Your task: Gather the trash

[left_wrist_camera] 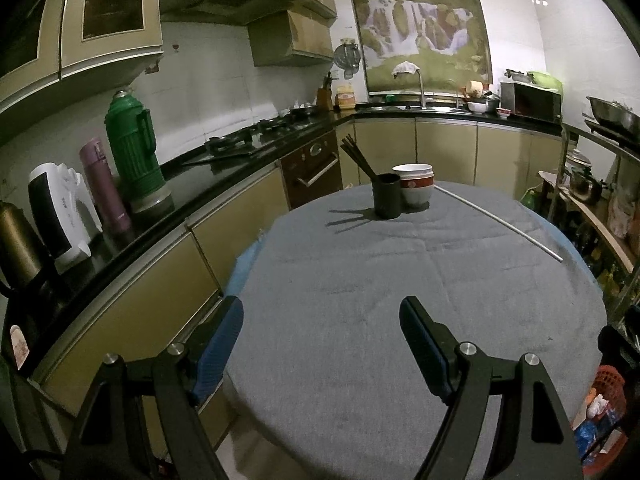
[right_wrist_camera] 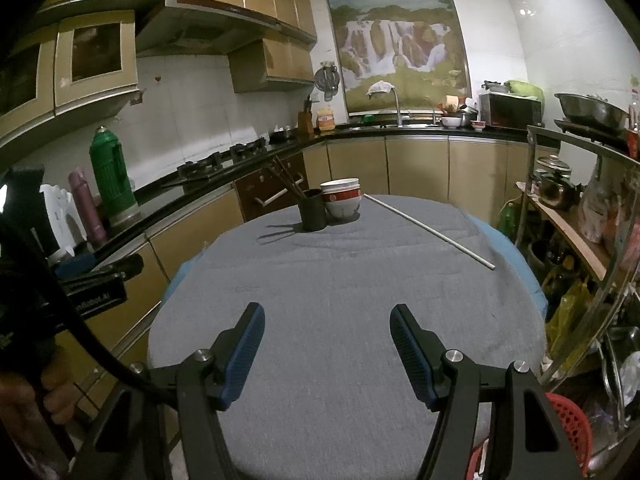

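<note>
A round table with a grey cloth (left_wrist_camera: 400, 320) (right_wrist_camera: 340, 300) fills both views. At its far side stand a black cup of chopsticks (left_wrist_camera: 386, 196) (right_wrist_camera: 313, 209) and stacked white and red bowls (left_wrist_camera: 416, 186) (right_wrist_camera: 342, 199). A thin white rod (left_wrist_camera: 500, 222) (right_wrist_camera: 430, 232) lies on the far right of the cloth. My left gripper (left_wrist_camera: 322, 312) is open and empty over the near edge. My right gripper (right_wrist_camera: 326, 318) is open and empty over the near part. A red basket (left_wrist_camera: 608, 388) (right_wrist_camera: 570, 420) holding wrappers sits low at the right.
A black kitchen counter (left_wrist_camera: 192, 184) runs along the left with a green thermos (left_wrist_camera: 134, 152), a purple flask (left_wrist_camera: 105, 188) and a white kettle (left_wrist_camera: 64, 212). A metal shelf rack (right_wrist_camera: 576, 208) with pots and bags stands at the right. The left gripper's body (right_wrist_camera: 92, 280) shows at left.
</note>
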Demonstrator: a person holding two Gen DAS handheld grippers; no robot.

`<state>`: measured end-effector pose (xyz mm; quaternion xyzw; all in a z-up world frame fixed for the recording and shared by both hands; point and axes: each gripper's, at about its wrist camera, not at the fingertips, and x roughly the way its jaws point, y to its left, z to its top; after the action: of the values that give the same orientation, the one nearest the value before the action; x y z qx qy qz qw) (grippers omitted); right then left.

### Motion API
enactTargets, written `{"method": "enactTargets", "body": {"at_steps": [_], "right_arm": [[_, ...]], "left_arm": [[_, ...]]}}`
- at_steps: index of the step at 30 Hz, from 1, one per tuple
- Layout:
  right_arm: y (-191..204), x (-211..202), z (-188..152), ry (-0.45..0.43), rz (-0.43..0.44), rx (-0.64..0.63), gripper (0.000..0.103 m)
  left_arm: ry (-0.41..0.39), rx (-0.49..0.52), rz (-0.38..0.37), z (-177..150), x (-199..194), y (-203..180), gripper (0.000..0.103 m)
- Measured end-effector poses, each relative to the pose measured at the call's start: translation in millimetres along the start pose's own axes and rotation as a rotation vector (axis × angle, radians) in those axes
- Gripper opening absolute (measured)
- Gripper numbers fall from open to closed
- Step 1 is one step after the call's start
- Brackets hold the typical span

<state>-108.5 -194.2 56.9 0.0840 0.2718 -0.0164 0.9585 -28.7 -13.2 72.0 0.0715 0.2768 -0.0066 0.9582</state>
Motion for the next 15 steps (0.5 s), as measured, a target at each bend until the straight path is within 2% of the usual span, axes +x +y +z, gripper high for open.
{"method": "enactTargets", "body": {"at_steps": [15], "right_arm": [[6.4, 5.5, 0.3, 0.009, -0.01, -0.011, 0.069]], "left_arm": [[0.004, -0.006, -0.014, 1.4, 2.6, 1.6, 0.081]]}}
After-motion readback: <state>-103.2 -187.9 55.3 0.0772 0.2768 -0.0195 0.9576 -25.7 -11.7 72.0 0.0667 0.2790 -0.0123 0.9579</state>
